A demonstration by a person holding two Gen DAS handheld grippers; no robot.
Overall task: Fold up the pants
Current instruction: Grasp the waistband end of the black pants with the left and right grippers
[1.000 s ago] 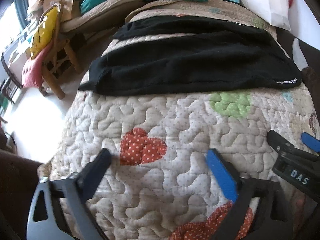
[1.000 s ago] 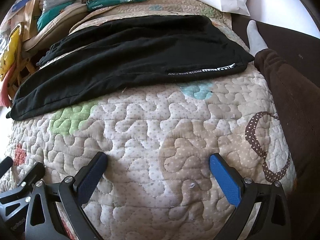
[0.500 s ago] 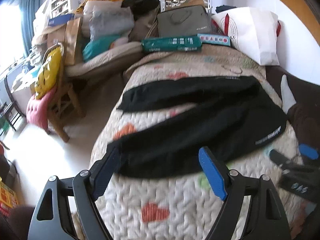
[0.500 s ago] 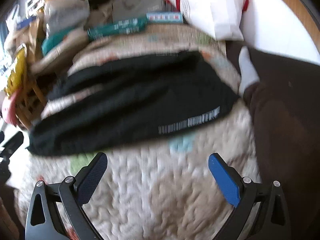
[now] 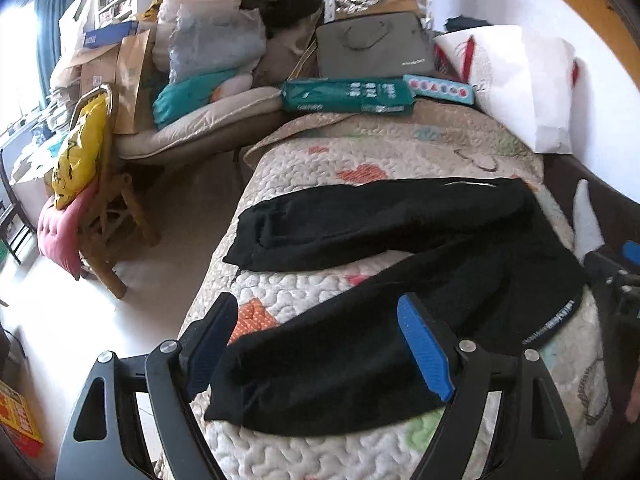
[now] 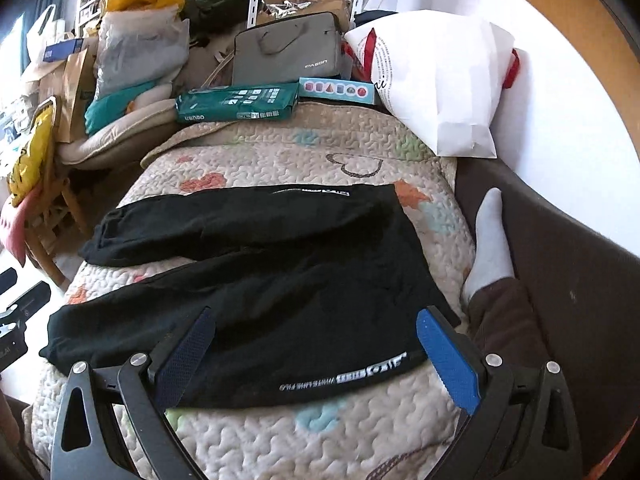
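Across the quilted bedspread (image 5: 360, 152) lie the black pants (image 5: 400, 280), spread flat with the two legs reaching toward the left edge and the waist toward the right. Above the nearer leg hangs the left gripper (image 5: 320, 344), jaws spread wide with nothing between the pads; the right gripper (image 6: 316, 356) hangs over the waist end, likewise spread and empty. A white-socked foot (image 6: 490, 240) rests just beside the waist. Beyond the pants sit a green package (image 6: 240, 104), a grey laptop bag (image 6: 288, 50) lettered "PASON", and a white paper bag (image 6: 440, 80). White lettering along the pants' side seam is too small to read.
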